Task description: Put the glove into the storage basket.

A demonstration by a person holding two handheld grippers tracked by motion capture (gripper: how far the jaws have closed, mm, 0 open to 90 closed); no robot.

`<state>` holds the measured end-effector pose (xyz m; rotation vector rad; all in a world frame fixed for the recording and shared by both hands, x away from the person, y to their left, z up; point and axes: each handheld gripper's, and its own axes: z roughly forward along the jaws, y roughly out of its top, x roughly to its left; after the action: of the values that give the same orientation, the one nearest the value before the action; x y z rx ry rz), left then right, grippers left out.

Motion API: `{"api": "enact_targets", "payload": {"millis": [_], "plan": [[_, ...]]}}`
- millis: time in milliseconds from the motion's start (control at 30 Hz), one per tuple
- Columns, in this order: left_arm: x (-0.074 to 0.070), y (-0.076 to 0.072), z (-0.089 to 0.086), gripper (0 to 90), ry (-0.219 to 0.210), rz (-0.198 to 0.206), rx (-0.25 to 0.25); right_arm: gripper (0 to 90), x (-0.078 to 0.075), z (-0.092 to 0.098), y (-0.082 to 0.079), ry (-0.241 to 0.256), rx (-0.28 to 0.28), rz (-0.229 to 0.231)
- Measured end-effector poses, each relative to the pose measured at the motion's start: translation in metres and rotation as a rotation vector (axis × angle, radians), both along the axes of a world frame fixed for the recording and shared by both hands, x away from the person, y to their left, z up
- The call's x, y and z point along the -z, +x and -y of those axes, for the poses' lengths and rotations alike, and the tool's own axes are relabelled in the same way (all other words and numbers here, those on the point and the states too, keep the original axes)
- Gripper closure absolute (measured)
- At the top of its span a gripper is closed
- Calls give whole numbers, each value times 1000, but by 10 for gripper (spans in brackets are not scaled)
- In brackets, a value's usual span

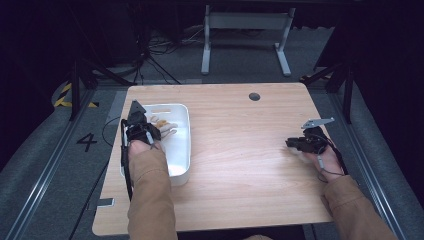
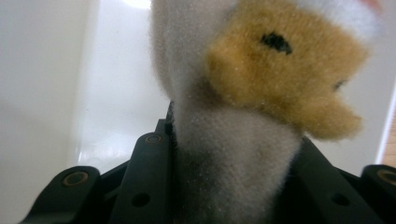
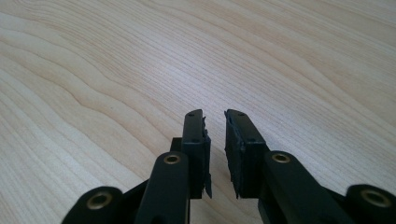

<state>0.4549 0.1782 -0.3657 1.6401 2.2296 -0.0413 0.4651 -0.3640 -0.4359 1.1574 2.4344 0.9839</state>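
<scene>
A plush toy (image 1: 166, 128), grey-white with a tan patch and a black dot (image 2: 280, 70), sits in a white plastic bin (image 1: 183, 150) at the table's left. My left gripper (image 1: 154, 131) reaches into the bin and is shut on the toy's grey-white part (image 2: 233, 140); the jaws press it from both sides and the bin's white wall (image 2: 46, 93) lies behind. My right gripper (image 1: 291, 143) rests low over bare wood at the table's right, far from the bin. Its jaws (image 3: 215, 116) stand almost together with only a thin slit and nothing between them.
The light wooden table (image 1: 240, 165) has a round dark cable hole (image 1: 254, 96) near its far edge. Beyond it stand a grey desk frame (image 1: 245, 30) and cables on the floor. A black cable trails down from each gripper.
</scene>
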Motion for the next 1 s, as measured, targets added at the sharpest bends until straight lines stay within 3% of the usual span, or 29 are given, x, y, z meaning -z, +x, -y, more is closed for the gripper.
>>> {"api": "enact_targets", "payload": {"millis": [467,1000], "plan": [[23,4,0,695,6,-3,2,778,1,-1,0,-3,-3,-5],[40,7,-6,678,34,-64,-4,766,4,-2,1,-16,-3,-11]]}}
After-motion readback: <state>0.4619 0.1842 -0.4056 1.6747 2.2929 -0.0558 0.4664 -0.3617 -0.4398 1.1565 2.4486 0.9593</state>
